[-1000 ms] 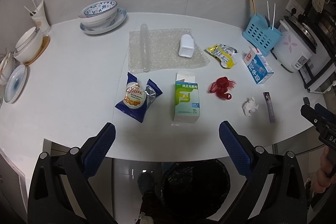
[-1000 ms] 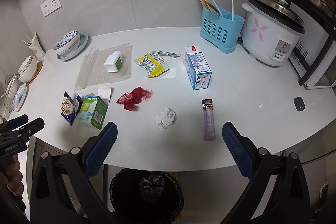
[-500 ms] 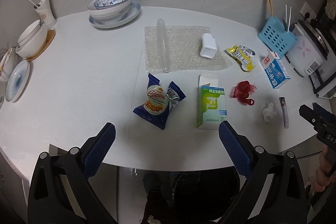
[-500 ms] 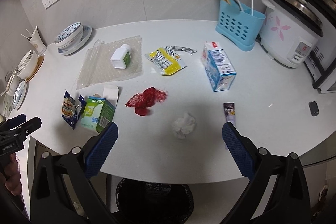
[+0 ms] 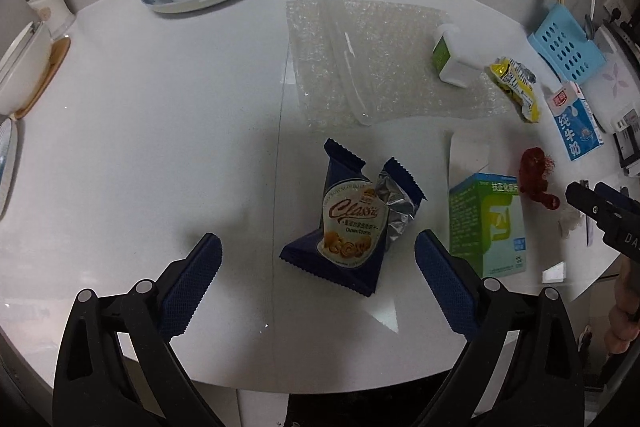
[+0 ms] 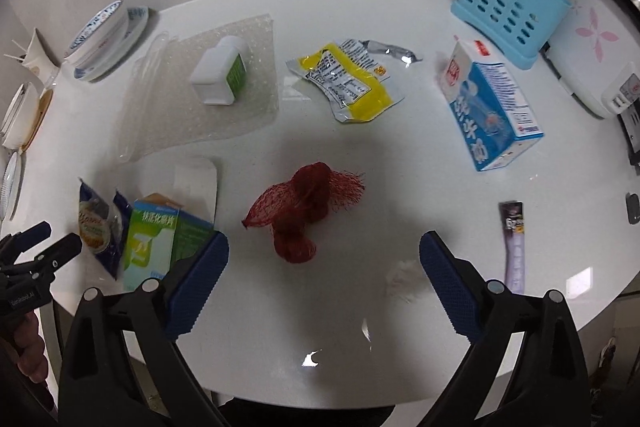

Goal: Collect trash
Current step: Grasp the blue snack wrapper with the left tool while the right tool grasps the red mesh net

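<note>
The left gripper [image 5: 316, 259] is held wide open and empty above the blue cookie wrapper [image 5: 352, 223] on the white table [image 5: 160, 131], while the right gripper [image 6: 324, 283], equally spread and empty, is poised over the red mesh net [image 6: 304, 211].

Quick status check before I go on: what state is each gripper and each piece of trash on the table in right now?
Left gripper: open, empty, over the blue cookie wrapper.
Right gripper: open, empty, over the red mesh net.
Blue cookie wrapper: torn open, lying flat.
Green and white medicine box: top flap open.
Red mesh net: bunched up.
Yellow snack packet: torn open, flattened.
Blue and white milk carton: lying on its side.
White tissue: crumpled.
</note>
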